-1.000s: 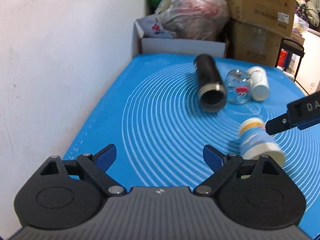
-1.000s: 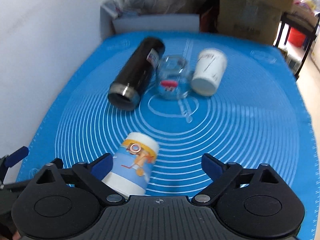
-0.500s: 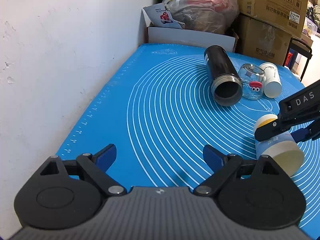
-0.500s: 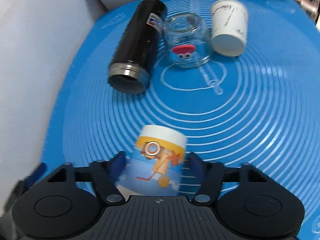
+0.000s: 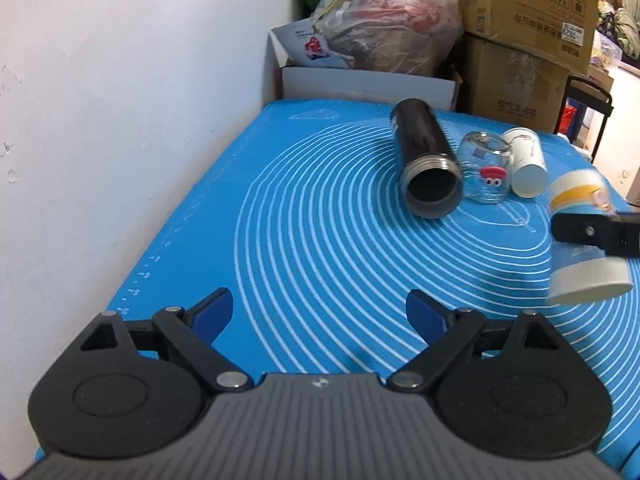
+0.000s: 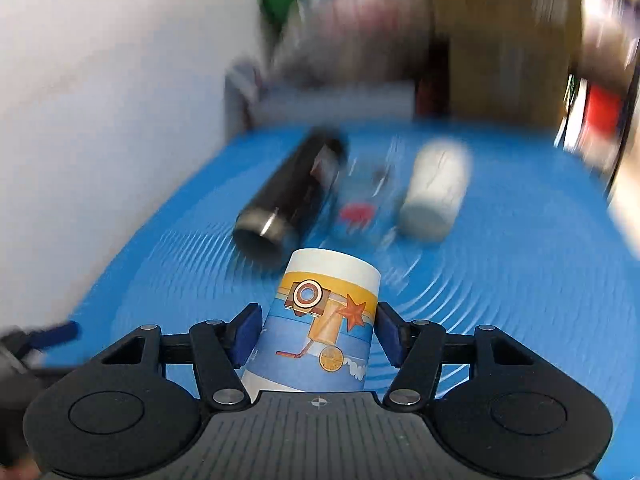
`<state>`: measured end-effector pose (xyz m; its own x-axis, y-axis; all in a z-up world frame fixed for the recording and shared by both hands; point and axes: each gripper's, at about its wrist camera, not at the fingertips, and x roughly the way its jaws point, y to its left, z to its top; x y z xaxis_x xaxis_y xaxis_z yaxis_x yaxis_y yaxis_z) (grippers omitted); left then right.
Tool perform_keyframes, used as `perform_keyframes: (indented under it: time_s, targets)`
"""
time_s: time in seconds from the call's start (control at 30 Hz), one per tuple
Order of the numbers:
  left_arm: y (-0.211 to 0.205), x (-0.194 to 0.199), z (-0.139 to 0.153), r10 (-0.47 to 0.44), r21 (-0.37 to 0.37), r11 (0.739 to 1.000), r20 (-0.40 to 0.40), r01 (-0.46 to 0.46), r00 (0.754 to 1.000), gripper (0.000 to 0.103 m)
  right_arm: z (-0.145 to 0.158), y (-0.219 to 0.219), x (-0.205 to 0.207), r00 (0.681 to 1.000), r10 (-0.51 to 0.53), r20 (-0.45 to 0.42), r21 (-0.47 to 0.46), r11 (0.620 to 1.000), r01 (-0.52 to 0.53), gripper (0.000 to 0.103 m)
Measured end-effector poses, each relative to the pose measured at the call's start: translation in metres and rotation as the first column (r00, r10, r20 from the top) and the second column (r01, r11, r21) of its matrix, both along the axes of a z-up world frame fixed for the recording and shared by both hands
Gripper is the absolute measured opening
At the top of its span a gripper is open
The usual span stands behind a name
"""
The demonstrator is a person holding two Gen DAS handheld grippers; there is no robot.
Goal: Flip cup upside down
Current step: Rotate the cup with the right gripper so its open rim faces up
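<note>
**Two grippers, one cup held**

I see the right gripper (image 6: 318, 334) clamped on the cup (image 6: 320, 328), both blue pads pressing its sides. The cup is lifted above the mat (image 6: 520, 280), its closed bottom pointing away from the camera and the wide rim toward me. From the left wrist view the cup (image 5: 584, 236) hangs at the right edge, wide rim down and a little tilted. My left gripper (image 5: 320, 312) stays spread wide over the mat, grasping nothing. Farther back lie a black flask (image 5: 426, 156), a glass jar (image 5: 486, 172) and a white cup (image 5: 526, 160), all on their sides, close together.
</note>
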<state>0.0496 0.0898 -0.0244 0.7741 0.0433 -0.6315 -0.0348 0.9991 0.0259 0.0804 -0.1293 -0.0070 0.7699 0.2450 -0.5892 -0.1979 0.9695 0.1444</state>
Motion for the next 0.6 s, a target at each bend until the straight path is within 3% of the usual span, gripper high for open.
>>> perform_keyframes:
  time_s: [0.07,0.17,0.3,0.4,0.6]
  targets:
    - [-0.006,-0.002,0.001,-0.010,0.005,1.000,0.011,0.010,1.000,0.093,-0.005,0.004,-0.026,0.989,-0.005,0.147,-0.091,0.996,0.018,0.059]
    - [-0.013,-0.006,0.001,-0.021,0.012,1.000,0.020,0.021,1.000,0.093,-0.015,0.008,-0.047,0.974,0.002,0.228,-0.150,0.988,0.033,0.059]
    - [-0.017,-0.013,0.001,-0.028,-0.004,1.000,0.025,0.029,0.999,0.093,-0.029,0.008,-0.058,0.983,0.012,0.184,-0.149,0.989,0.016,0.058]
    - [-0.020,-0.017,0.001,-0.037,-0.001,0.999,0.028,0.037,0.999,0.093,-0.035,0.010,-0.073,0.976,0.031,0.217,-0.158,0.987,0.004,0.057]
    - [-0.023,-0.024,0.002,-0.044,-0.012,0.999,0.030,0.045,0.999,0.093,-0.036,0.001,-0.093,0.989,0.032,0.143,-0.135,0.991,-0.013,0.055]
